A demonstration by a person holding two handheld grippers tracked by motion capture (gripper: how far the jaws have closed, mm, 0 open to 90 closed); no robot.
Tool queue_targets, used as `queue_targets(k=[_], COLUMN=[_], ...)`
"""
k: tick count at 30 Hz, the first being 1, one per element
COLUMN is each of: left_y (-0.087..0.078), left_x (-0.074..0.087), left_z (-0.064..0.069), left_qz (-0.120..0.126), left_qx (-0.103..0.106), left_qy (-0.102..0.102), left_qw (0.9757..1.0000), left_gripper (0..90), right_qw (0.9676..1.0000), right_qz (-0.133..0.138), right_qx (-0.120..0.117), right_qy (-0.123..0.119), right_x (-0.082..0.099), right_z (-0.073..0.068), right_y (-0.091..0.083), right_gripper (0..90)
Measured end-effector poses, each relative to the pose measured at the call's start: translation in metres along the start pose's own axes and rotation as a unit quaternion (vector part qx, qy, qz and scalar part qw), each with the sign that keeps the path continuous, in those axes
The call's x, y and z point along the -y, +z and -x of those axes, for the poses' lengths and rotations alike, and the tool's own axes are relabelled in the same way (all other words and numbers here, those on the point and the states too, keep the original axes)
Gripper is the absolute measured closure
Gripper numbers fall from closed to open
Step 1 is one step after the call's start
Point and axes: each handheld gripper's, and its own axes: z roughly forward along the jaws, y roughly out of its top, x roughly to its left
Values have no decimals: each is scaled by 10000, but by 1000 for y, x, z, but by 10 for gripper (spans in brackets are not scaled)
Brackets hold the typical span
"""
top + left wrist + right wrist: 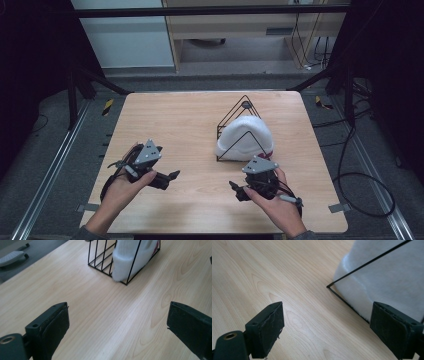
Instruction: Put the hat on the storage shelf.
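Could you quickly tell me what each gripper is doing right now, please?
Left gripper: open, holding nothing.
Right gripper: open, holding nothing.

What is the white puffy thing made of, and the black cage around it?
The soft white hat-like thing looks like fuzzy knitted or fleece fabric: its surface is matte and woolly. The black triangular wire rack seems to be thin metal rod with a dark painted finish: it has straight, stiff bars.
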Motion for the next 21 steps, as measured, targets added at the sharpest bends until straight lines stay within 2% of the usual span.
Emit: queue_targets(k=[1,4,5,7,9,10,14,18,20,21], left_y=[-2,-2,-2,2,2,3,5,10,13,15], left_x=[12,30,30,46,50,58,68,85,91,95], left_z=[-1,-4,-4,-7,-8,-10,-12,-18,-21,-22], left_qz=[-30,-73,-73,-168,-179,-180,-204,-356,-460,-446], left_qx=[-58,-51,-51,-28,5,74,95,19,-58,-71], left_qy=[-79,-259,-259,-402,-464,-595,-701,-827,-849,-928], left_qw=[9999,9996,9996,9990,9988,9980,9973,9959,9953,9947], left_gripper=[36,36,36,37,38,39,40,43,44,47], right_qw=[10000,9998,9998,9996,9993,9992,9986,9975,9969,9966], right_qz=[-25,-115,-115,-219,-265,-300,-419,-566,-639,-682], right_qx=[-39,-139,-139,-193,-246,-251,-314,-419,-455,-461], right_qy=[-29,-37,-37,-58,-59,-48,-33,62,45,20], right_x=[0,1,1,4,5,6,9,14,17,18], right_z=[-3,-7,-7,-11,-13,-14,-16,-20,-23,-25], right_y=[4,14,14,26,34,38,48,64,71,74], right_gripper=[122,123,123,123,122,123,125,129,130,131])
